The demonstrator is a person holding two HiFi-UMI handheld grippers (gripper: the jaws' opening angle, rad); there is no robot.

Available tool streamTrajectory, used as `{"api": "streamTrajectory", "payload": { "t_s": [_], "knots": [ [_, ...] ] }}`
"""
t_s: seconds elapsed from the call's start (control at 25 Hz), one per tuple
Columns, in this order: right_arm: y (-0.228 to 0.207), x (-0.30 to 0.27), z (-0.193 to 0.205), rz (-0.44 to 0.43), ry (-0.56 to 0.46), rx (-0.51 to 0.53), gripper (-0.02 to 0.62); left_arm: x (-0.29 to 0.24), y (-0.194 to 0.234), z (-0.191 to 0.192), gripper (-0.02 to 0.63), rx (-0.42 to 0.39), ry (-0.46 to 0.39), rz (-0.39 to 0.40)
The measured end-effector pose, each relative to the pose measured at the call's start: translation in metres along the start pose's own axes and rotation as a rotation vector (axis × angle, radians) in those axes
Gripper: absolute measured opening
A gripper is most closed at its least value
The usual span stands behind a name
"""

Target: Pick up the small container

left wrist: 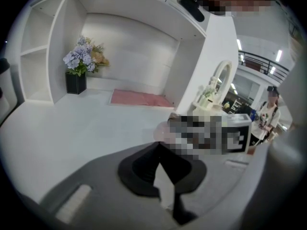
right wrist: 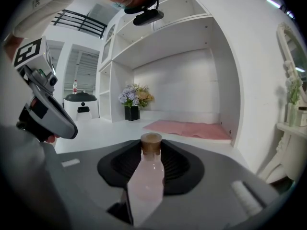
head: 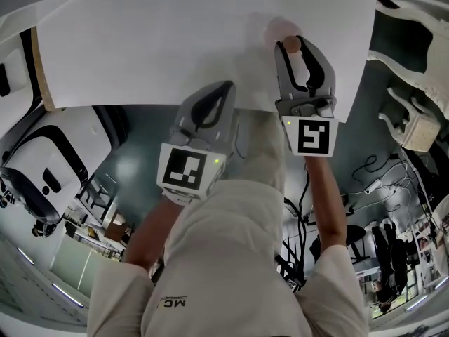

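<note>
Pink, with a brown cork-like cap, the small bottle (right wrist: 145, 186) stands upright between the pads of the right tongs (right wrist: 149, 166), which are clamped on its body. So the grasp looks made and only the lift is left. I cannot tell whether the bottle is off the white table (head: 175, 41) beneath it. The left tongs (head: 208, 107), closed and empty, hang beside and behind the right ones, tipped downward. The right forearm (head: 326, 202) runs straight back, its tongs nearly level.
</note>
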State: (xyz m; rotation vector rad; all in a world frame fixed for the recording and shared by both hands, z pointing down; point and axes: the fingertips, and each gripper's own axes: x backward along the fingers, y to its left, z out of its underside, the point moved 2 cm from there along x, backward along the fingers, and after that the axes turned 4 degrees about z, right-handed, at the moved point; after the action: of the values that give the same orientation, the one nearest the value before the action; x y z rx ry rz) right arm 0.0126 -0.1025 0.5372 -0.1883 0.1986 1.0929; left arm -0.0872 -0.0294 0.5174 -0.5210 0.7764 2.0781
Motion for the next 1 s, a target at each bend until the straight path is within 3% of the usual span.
{"api": "streamTrajectory", "payload": {
  "t_s": [0.72,1.0],
  "knots": [
    [-0.002,0.001,0.001,0.004,0.016,-0.006,0.121,-0.001,0.006,-0.005,0.000,0.018,-0.008,-0.011],
    [0.003,0.011,-0.019,0.005,-0.010,-0.001,0.121,0.006,0.004,-0.009,0.000,0.011,-0.021,-0.005]
  ]
}}
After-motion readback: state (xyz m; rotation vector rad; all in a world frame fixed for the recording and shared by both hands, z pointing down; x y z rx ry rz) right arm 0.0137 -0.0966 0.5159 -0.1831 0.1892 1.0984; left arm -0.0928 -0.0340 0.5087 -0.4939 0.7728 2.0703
